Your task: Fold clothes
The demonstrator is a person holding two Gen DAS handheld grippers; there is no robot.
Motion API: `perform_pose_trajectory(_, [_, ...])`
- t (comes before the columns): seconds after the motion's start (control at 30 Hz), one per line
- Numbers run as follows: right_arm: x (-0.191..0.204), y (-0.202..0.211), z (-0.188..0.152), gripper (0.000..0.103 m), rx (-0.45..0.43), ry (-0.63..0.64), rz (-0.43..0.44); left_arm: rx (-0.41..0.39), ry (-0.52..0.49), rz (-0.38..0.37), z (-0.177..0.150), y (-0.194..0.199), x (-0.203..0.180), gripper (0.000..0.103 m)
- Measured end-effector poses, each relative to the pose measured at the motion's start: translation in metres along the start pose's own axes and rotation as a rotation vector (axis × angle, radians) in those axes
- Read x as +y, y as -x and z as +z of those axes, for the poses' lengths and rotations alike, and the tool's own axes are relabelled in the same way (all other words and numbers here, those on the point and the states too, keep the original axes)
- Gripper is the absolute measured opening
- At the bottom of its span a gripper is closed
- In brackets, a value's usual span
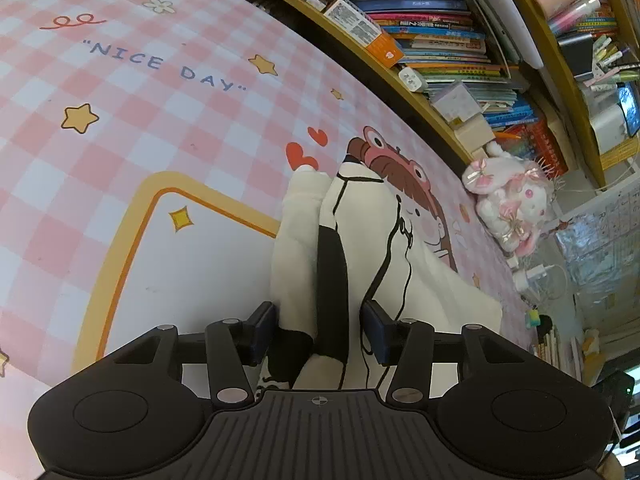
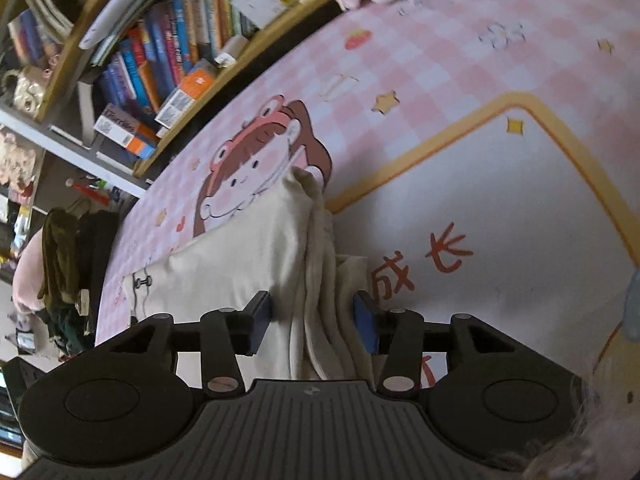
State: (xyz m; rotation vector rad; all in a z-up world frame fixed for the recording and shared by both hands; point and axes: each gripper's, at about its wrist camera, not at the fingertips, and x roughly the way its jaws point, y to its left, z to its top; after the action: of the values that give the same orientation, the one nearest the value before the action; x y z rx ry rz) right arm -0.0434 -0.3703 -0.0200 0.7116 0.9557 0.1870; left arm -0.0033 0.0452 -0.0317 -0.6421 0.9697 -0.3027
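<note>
Left wrist view gives me the cream garment [image 1: 308,240] with black trim, bunched between the left gripper [image 1: 318,330] and lying on the pink checked mat [image 1: 140,128]; its blue pads look parted around the cloth. Only the right view shows plain stacked folds (no print) between the right gripper [image 2: 312,322], jaws likewise spread.

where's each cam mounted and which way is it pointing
Left wrist: sits on the left tool, looking forward over a cream garment bunched between its fingers, toward the bookshelf; only the tool shows.
Right wrist: sits on the right tool, looking along the garment's folded edge toward books; only the tool shows.
Shared: the garment, the pink checked mat and the shelf.
</note>
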Motion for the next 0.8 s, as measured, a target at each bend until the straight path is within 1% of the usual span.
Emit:
perform_pose_trajectory(0.03, [0.001,-0.001,0.0,0.045,0.001,0.002,0.0,0.0,-0.001,0.003,0.0,0.0,-0.001,0.045])
perform_pose_trajectory(0.13, [0.004,-0.005,-0.001,0.045,0.006,0.009,0.0,0.0,-0.016,0.025,-0.002,0.0,-0.004,0.03])
perform_pose_trajectory(0.17, [0.005,-0.007,-0.001,0.038,0.007,0.011,0.0,-0.009,-0.044,0.041,-0.003,0.001,-0.009,0.025])
perform_pose_trajectory(0.2, [0.008,-0.007,-0.001,0.026,0.006,0.023,-0.001,-0.022,-0.082,0.056,-0.005,0.004,-0.017,0.023])
perform_pose_trajectory(0.23, [0.012,-0.006,-0.002,0.023,-0.002,0.053,-0.005,-0.033,-0.129,0.077,-0.007,0.006,-0.025,0.022])
perform_pose_trajectory(0.27, [0.019,-0.004,-0.004,0.018,-0.013,0.094,-0.009,-0.04,-0.173,0.102,-0.009,0.008,-0.032,0.022])
perform_pose_trajectory(0.3, [0.027,-0.001,-0.006,0.017,-0.033,0.152,-0.017,-0.043,-0.208,0.124,-0.011,0.009,-0.039,0.022])
perform_pose_trajectory(0.37, [0.041,0.005,-0.01,0.017,-0.063,0.253,-0.031,-0.032,-0.23,0.145,-0.01,0.007,-0.042,0.022])
perform_pose_trajectory(0.43, [0.042,0.006,-0.011,0.017,-0.058,0.272,-0.042,-0.022,-0.22,0.143,-0.008,0.006,-0.039,0.023])
perform_pose_trajectory(0.53, [0.035,0.003,-0.009,0.017,-0.042,0.239,-0.045,-0.015,-0.212,0.131,-0.007,0.006,-0.036,0.023])
perform_pose_trajectory(0.63, [0.029,0.002,-0.008,0.018,-0.032,0.197,-0.037,-0.006,-0.21,0.129,-0.007,0.005,-0.035,0.027])
perform_pose_trajectory(0.67, [0.028,0.002,-0.008,0.019,-0.03,0.187,-0.036,-0.003,-0.208,0.127,-0.006,0.004,-0.034,0.028])
perform_pose_trajectory(0.7, [0.028,0.002,-0.007,0.024,-0.029,0.177,-0.037,-0.001,-0.204,0.122,-0.006,0.004,-0.033,0.029])
perform_pose_trajectory(0.8, [0.022,0.003,-0.006,0.036,-0.027,0.14,-0.05,0.004,-0.184,0.113,-0.004,0.003,-0.026,0.036])
